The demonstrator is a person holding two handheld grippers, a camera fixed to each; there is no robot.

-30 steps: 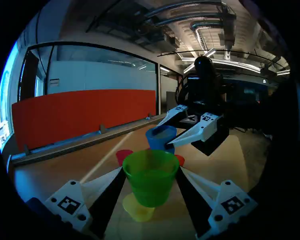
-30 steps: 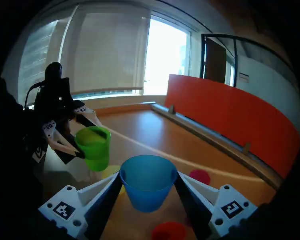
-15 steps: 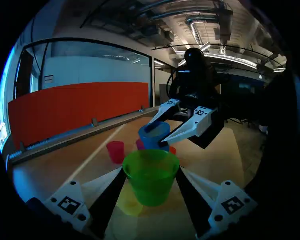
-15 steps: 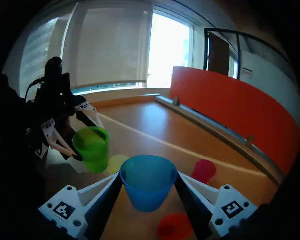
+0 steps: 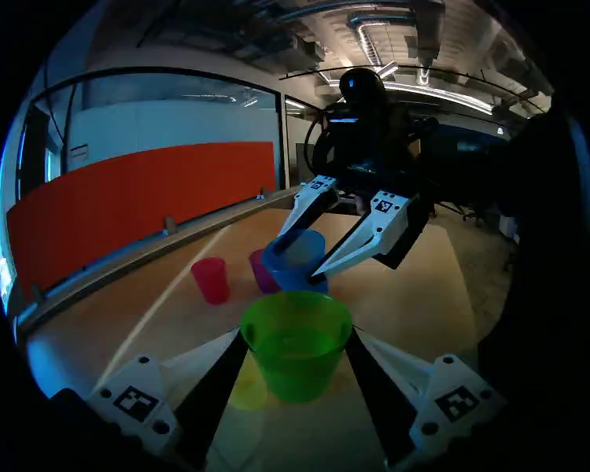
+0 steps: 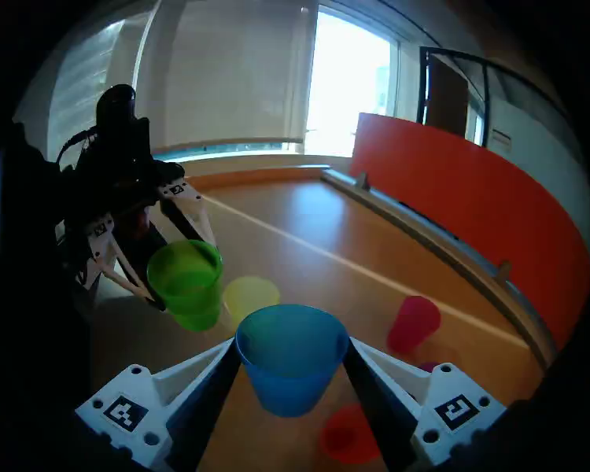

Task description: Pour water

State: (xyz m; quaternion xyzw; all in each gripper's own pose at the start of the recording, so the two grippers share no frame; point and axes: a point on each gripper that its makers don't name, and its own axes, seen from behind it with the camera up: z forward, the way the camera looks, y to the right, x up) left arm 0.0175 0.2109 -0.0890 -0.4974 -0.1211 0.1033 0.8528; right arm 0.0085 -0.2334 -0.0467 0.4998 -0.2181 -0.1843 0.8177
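Wooden tabletop (image 6: 311, 228), with an orange partition (image 6: 484, 204) along one edge and a bright window (image 6: 346, 86) beyond the far end. Green cup (image 5: 296, 346) is clamped between both fingers of the left gripper (image 5: 296, 340). It is upright, and liquid shows through the lower part of its wall. Blue cup (image 6: 292, 358) is pinched the same way by the right gripper (image 6: 292, 346), mouth up; cannot tell its contents. In the right gripper view the green cup sits left of the blue one, near but apart. In the left gripper view the blue cup is just behind the green rim. Yellow cup (image 6: 250, 297) stands on the wood just beside the green cup. Pink cup (image 6: 413, 322) stands toward the partition edge with a purple cup (image 5: 261, 270) next to it. Red cup (image 6: 346, 433) sits near the blue cup's base.
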